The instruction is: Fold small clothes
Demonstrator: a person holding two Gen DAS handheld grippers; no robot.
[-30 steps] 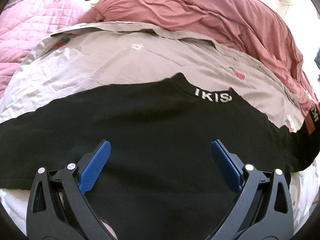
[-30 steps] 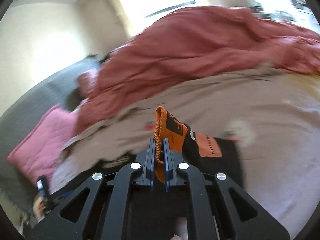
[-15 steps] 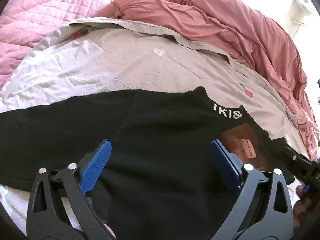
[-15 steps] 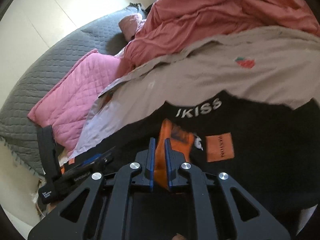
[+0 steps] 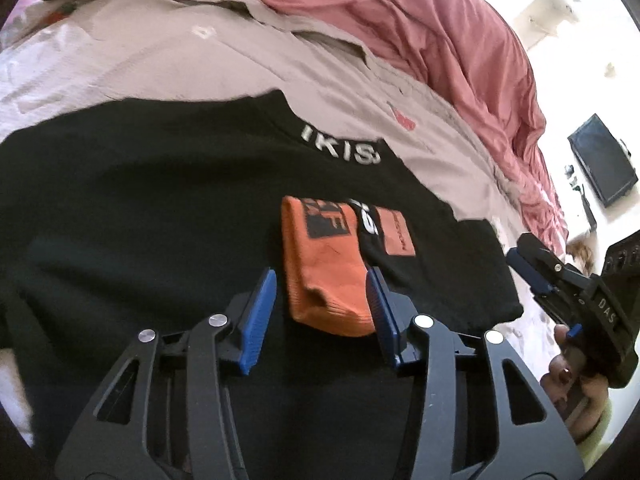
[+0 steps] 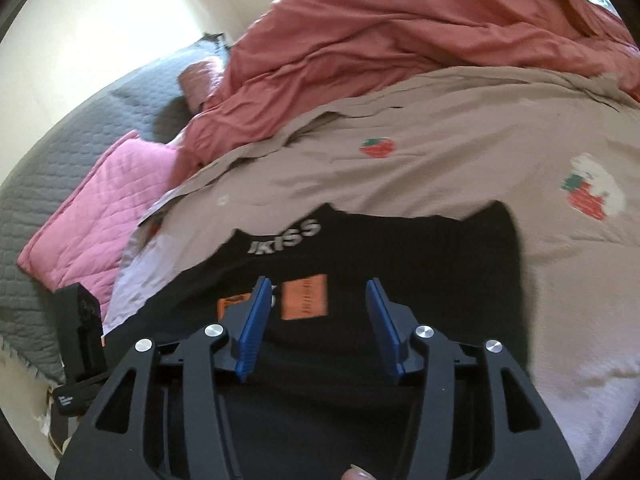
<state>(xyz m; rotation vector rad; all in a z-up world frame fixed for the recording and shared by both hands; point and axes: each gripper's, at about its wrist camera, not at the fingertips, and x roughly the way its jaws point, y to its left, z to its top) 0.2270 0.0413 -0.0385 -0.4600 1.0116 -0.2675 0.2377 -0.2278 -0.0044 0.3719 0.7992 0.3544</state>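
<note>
1. The step in hand looks like a handover: the orange sock (image 5: 326,268) lies on the black garment (image 5: 140,220), which is spread over the strawberry-print sheet (image 6: 440,160).
2. The left gripper (image 5: 322,312) has just been closing; its jaws flank the sock's cuff, the right-hand pad seemingly touching it, though the view is blurred.
3. The right gripper (image 6: 316,324) has just been opening, nothing between its jaws.
4. Next, pinch the cuff alone, not the black cloth beneath.
5. The red duvet (image 6: 400,32) heaps well behind; nothing blocks.

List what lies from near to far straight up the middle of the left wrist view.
left gripper → orange sock cuff → black garment with white lettering → beige strawberry-print sheet → dusty-red duvet.
</note>
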